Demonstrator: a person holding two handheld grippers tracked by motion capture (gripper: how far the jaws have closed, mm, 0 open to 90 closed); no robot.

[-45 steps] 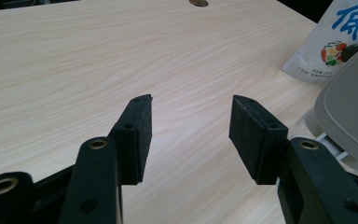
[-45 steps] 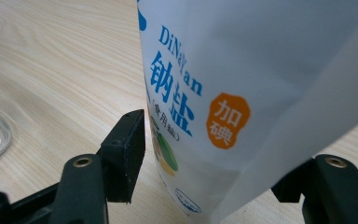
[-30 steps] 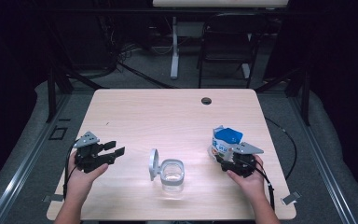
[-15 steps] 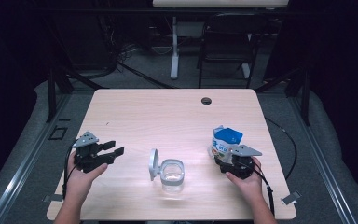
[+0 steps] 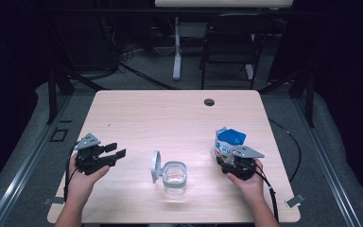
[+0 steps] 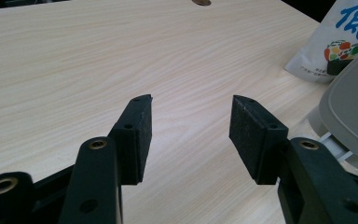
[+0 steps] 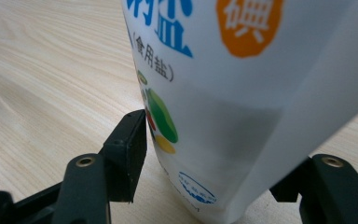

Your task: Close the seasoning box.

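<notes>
We are seeing the right gripper (image 5: 230, 160) clamping a glossy white pouch (image 5: 227, 143), the left gripper (image 5: 115, 152) gaping wide over pale woodgrain table (image 5: 170, 123)

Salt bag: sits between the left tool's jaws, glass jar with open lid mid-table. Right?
Wrong tool. The salt bag sits between the jaws of the right tool, as the right gripper view shows; the left tool is open with nothing between them. The glass jar is mid-table, lid open.

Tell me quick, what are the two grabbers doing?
Left gripper: open, nothing between its jaws.
Right gripper: jaws around the white salt bag; whether they squeeze it cannot be told.
</notes>
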